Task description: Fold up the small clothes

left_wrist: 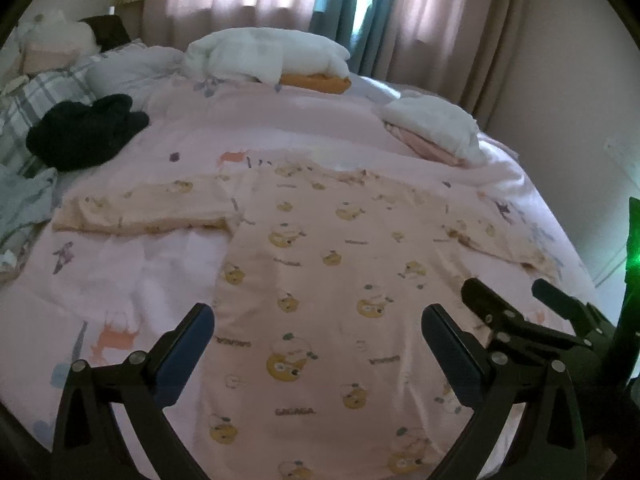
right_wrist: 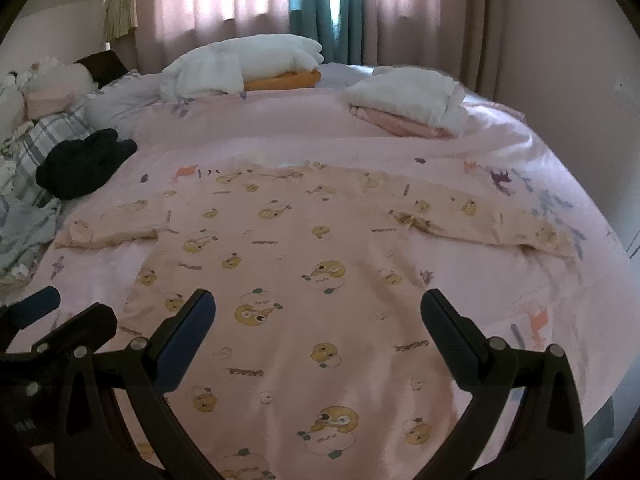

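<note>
Centrally, the bed [right_wrist: 460, 152], covered by a pink printed sheet, is shown bearing the duck-print shirt [right_wrist: 304, 264], laid flat with sleeves spread. Both the left hand-held gripper [left_wrist: 318, 344] and right hand-held gripper [right_wrist: 318, 328] are held released above its hem. Sheet fabric could likely be pinched together with the thin hem.

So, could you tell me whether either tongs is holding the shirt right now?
Nothing is held: left tongs and right tongs hang open above the shirt.
</note>
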Tool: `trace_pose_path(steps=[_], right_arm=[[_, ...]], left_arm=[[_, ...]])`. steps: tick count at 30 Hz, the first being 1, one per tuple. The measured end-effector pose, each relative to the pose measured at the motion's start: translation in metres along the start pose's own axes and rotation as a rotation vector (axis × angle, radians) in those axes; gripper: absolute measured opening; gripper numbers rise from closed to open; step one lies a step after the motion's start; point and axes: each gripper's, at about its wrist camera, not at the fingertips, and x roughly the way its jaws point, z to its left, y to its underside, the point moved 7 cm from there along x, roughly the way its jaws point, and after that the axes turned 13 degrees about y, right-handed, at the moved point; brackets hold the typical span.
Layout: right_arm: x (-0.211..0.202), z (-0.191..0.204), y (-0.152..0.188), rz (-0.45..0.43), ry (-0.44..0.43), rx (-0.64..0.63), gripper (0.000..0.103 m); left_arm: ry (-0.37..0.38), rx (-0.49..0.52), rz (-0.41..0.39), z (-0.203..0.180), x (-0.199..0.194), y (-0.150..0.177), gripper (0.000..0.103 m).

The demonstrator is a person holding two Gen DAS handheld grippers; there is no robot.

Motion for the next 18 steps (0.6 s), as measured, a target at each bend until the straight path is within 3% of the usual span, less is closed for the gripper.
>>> trace_pose_path(steps=[8, 14, 18], right_arm=[[0.0, -0.006, 0.003, 0.005, 0.053, 0.001, 0.103], [-0.001, -0.006, 0.002, 0.006, 0.031, 0.024, 0.103], [0.001, -0.005, 0.003, 0.017, 0.034, 0.018, 0.103]], left_arm=[[0.009, 0.015, -0.003, 0.0, -0.003, -0.001, 0.103], [-0.016, 0.003, -0.011, 0.005, -0.004, -0.003, 0.103], [0.021, -0.037, -0.002, 0.009, -0.002, -0.004, 0.103]])
